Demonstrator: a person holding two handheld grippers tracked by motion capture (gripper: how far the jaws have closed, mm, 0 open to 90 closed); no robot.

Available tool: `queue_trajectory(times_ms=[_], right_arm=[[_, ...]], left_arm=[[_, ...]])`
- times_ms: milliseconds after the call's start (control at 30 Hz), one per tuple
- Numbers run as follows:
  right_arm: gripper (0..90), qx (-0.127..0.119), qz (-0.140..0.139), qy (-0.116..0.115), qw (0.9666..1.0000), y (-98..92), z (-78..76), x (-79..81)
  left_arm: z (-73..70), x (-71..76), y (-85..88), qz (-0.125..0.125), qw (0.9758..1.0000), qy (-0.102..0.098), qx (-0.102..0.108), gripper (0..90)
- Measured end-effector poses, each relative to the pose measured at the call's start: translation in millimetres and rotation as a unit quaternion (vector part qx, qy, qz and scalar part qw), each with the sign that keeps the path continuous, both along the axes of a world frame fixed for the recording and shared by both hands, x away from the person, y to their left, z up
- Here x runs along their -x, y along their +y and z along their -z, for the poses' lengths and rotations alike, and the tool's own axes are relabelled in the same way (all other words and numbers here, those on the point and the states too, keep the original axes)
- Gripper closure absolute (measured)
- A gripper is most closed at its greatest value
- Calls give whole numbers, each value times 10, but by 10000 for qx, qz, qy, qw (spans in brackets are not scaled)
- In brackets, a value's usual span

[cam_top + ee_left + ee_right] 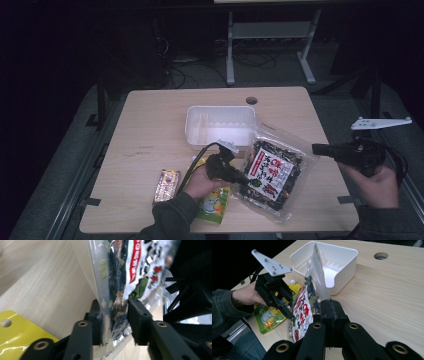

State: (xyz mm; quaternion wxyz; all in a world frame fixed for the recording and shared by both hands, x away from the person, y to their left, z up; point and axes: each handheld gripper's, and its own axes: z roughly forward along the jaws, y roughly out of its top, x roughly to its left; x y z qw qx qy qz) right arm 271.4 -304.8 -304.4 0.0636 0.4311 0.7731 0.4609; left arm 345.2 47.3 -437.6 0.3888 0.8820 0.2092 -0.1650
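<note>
The snack bag (pixel 272 172), clear plastic with dark contents and a red-and-white label, hangs lifted off the table (pixel 150 125), just in front of the white tub (pixel 220 125). The right gripper (pixel 316 148) has its jaws pressed together on the bag's edge on the side away from the tub. The left gripper (pixel 247 179) pinches the bag's near edge between its pads. In front of the tub, under the left hand (pixel 202 182), lies a yellow pouch (pixel 215 202); a small foil packet (pixel 166 185) rests beside it.

snack bag (pixel 271 172), red-and-white label with unreadable asian characters
</note>
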Motion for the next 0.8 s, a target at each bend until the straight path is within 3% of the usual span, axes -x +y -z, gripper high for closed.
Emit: queue_trajectory(times_ms=[200, 400, 533, 567, 633, 800], right_arm=[[899, -94, -29, 14, 10000, -44, 10, -75], [878, 93, 75, -31, 9999, -51, 5, -114], [802, 120, 76, 7, 9999, -71, 54, -165], [708, 71, 87, 60, 9999, -86, 91, -196], [703, 42, 67, 97, 9999, -95, 113, -212], [580, 86, 90, 252, 9996, -100, 237, -299]], left_arm=[[-48, 70, 26, 16, 9994, -342, 45, 718], [-86, 136, 24, 41, 9981, -620, -20, 740], [-87, 159, 31, 41, 9974, -718, 0, 742], [-92, 167, 30, 40, 9972, -745, -1, 743], [-97, 178, 27, 37, 9968, -795, -11, 743], [-100, 192, 24, 23, 9964, -842, -31, 742]])
